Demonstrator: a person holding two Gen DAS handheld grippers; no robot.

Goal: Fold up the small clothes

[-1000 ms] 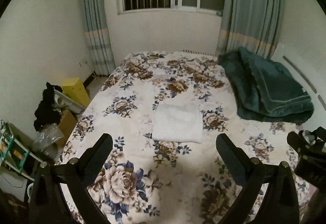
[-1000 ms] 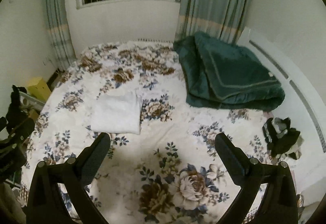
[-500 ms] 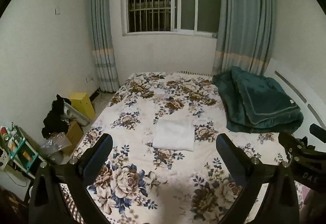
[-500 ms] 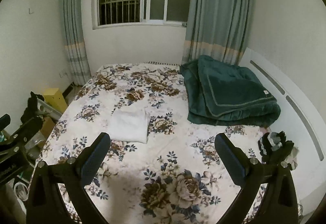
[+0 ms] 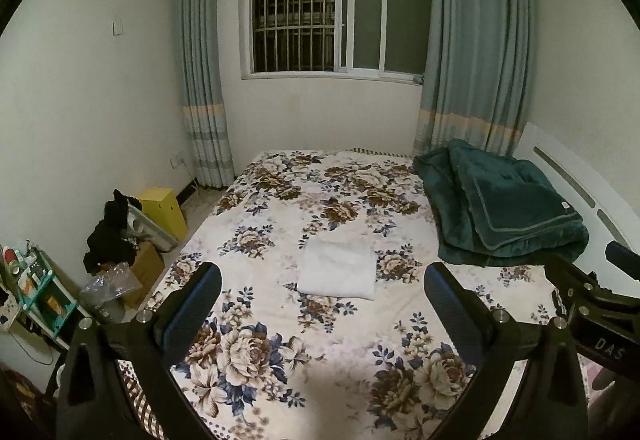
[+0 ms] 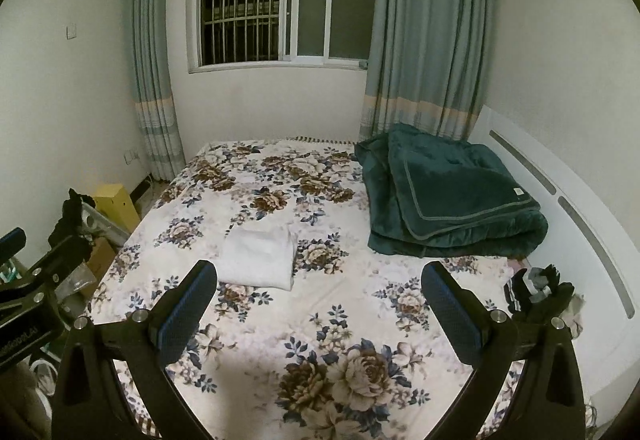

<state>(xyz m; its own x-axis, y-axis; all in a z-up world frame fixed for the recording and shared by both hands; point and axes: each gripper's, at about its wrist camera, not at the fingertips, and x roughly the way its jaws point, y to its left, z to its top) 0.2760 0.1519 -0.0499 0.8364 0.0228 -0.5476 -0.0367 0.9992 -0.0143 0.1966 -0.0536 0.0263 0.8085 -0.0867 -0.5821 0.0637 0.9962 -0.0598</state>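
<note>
Left wrist view: left gripper (image 5: 320, 294) hovering with jaws gaping wide, gripping nothing, folded white cloth (image 5: 338, 275) lying mid-frame on the floral bed (image 5: 280, 356), green blanket (image 5: 504, 208) resting right of centre; right wrist view: right gripper (image 6: 319, 290) spreading wide, empty, cloth (image 6: 258, 258) sitting left of centre.

Both grippers' fingers (image 5: 196, 300) spread, empty.

Right hand-held gripper (image 6: 319, 302) was held spread wide above the bed (image 6: 340, 320), nothing gripped. Folded white cloth (image 6: 258, 258) was seen flat mid-bed; green blanket (image 6: 448, 200) heaped right.
</note>
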